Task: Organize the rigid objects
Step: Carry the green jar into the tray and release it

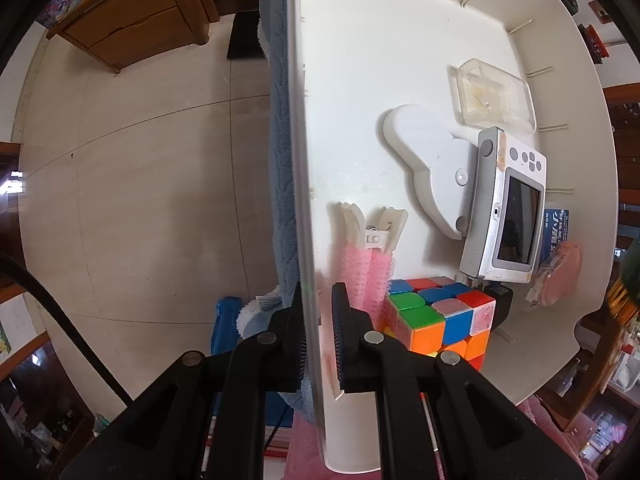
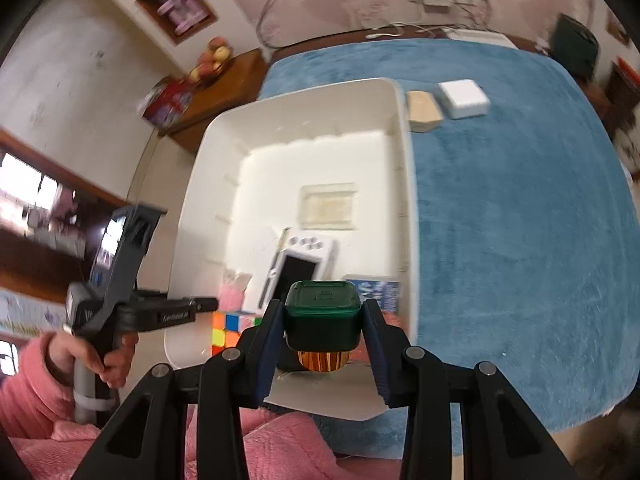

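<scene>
With the left gripper (image 1: 318, 336) clamped on the white bin's (image 1: 304, 160) wall, the right gripper (image 2: 324, 334) grips a green-lidded jar (image 2: 322, 320) over its near edge, which, judging by this, next needs lowering inside and releasing.

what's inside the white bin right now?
In the white bin: a Rubik's cube, silver camera, white plastic part, clear case, pink-tipped clip, blue box and pink item. The camera and cube hide whatever lies beneath them.

One white bin (image 2: 404, 184), one puzzle cube (image 1: 436, 316) and one camera (image 1: 504, 208) are counted. Two small boxes (image 2: 464, 98) are seen beyond the right gripper (image 2: 322, 330), which carries one green-capped jar (image 2: 322, 320).
</scene>
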`<action>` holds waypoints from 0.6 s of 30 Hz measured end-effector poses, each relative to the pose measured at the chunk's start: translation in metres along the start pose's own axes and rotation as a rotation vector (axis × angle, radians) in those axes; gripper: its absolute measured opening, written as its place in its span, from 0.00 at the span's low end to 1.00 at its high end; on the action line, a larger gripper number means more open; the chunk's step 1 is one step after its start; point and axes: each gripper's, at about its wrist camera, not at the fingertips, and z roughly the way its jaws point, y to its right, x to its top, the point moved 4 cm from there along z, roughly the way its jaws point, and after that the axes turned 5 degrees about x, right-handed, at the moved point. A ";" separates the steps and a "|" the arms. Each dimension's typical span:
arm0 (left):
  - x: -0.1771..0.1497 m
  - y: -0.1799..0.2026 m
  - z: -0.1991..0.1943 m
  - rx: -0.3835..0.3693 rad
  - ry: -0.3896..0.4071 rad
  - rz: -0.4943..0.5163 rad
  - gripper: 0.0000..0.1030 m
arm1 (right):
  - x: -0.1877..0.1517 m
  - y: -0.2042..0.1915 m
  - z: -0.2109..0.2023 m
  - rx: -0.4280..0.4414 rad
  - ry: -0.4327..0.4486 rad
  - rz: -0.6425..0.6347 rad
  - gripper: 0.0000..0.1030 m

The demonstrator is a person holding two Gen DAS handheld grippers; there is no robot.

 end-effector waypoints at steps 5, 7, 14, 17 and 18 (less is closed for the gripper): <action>0.001 -0.002 -0.003 -0.016 0.006 -0.005 0.10 | -0.007 -0.026 0.013 -0.015 -0.023 -0.107 0.39; 0.001 -0.003 -0.002 -0.019 0.006 -0.005 0.10 | -0.007 -0.031 0.014 -0.014 -0.016 -0.132 0.39; -0.001 -0.007 0.001 -0.029 0.010 -0.008 0.10 | 0.009 -0.031 -0.015 -0.011 0.147 -0.160 0.41; 0.001 -0.008 0.000 -0.032 0.009 -0.015 0.10 | 0.017 -0.021 -0.025 -0.016 0.195 -0.139 0.51; 0.001 -0.009 -0.001 -0.034 0.009 -0.017 0.10 | 0.019 -0.016 -0.028 -0.021 0.210 -0.131 0.54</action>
